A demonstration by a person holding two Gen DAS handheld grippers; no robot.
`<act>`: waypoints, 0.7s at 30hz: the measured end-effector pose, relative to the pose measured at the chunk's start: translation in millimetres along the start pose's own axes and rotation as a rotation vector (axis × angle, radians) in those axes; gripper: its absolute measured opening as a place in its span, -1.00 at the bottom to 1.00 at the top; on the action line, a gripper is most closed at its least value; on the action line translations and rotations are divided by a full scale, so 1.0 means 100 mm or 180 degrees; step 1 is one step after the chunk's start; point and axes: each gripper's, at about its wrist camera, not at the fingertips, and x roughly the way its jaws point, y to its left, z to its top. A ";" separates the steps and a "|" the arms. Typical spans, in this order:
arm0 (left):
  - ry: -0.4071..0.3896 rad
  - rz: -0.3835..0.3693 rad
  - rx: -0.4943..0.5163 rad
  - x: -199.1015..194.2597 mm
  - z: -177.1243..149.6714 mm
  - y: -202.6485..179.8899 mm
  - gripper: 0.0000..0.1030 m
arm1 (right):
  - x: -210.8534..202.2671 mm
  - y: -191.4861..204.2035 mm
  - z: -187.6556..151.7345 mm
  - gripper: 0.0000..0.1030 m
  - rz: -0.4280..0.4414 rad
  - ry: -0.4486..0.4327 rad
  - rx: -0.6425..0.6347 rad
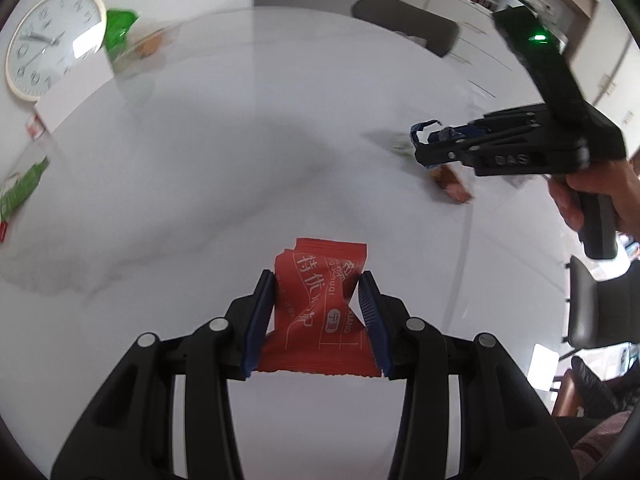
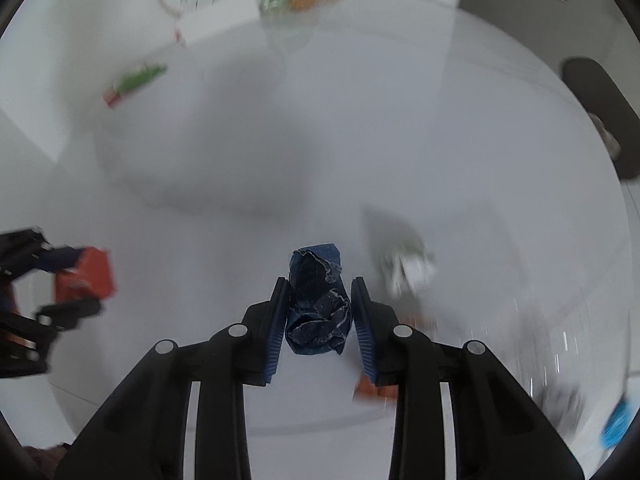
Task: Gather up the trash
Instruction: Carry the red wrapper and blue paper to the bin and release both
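Note:
My left gripper (image 1: 316, 280) is shut on a red snack wrapper (image 1: 316, 320) with white print, held above the white table (image 1: 200, 168). The right wrist view shows this same gripper (image 2: 60, 284) and red wrapper (image 2: 90, 272) at its left edge, blurred. My right gripper (image 2: 320, 282) has a crumpled dark blue wrapper (image 2: 316, 312) between its blue pads (image 2: 278, 320), which press on both its sides. From the left wrist view, the right gripper (image 1: 424, 142) is at the right, in a person's hand (image 1: 600, 188), with the blue wrapper (image 1: 440, 134) in its fingers.
A brown-orange wrapper (image 1: 452, 184) and a crumpled silver one (image 2: 408, 268) lie near the right gripper. At the table's far left are a wall clock (image 1: 52, 40), a white box (image 1: 76, 96), a green packet (image 1: 118, 32) and a green wrapper (image 1: 22, 192). A dark chair (image 1: 404, 20) stands behind.

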 end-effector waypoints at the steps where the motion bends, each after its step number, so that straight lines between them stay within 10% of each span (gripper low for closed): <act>1: -0.0005 -0.0023 0.0030 -0.02 -0.01 -0.08 -0.17 | -0.11 -0.01 -0.12 -0.37 0.0013 -0.0047 0.0063; 21: 0.0158 -0.0902 0.1085 -0.05 -0.14 -3.49 -0.17 | -1.97 -1.37 -3.66 -0.36 -0.0669 -0.0263 0.1663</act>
